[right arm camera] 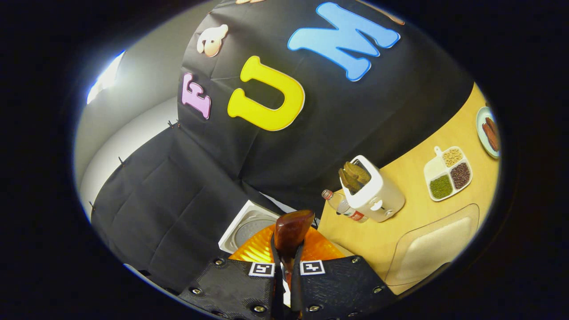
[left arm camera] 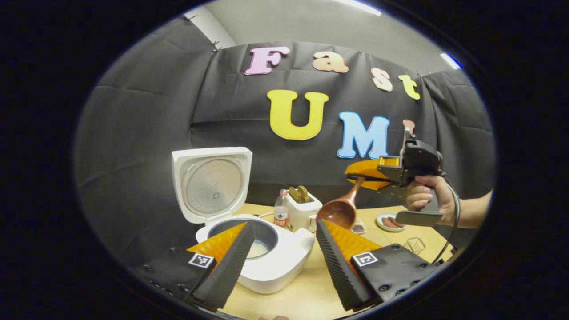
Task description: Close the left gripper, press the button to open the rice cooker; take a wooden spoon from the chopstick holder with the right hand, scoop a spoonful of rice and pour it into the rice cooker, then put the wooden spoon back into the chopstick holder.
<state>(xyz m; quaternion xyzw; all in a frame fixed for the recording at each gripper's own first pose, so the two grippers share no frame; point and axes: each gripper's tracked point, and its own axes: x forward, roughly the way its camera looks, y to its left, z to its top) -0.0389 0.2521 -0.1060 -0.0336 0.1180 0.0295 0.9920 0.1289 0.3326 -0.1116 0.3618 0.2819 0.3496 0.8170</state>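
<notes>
Gripping wooden spoon (right arm camera: 291, 231), right tongs (right arm camera: 286, 266) (cooker (left arm camera: 266, 253) open).

Black cloth wall (left arm camera: 146, 129) hung in creased panels, pinned along its top edge and dropping behind the far edge of a pale wooden surface (left arm camera: 306, 289). Above the cloth, a plain light-grey ceiling (left arm camera: 284, 22) with bright strip lights (left arm camera: 450, 61) near the upper right. A white wall (right arm camera: 129, 146) beyond the cloth's side edge.
</notes>
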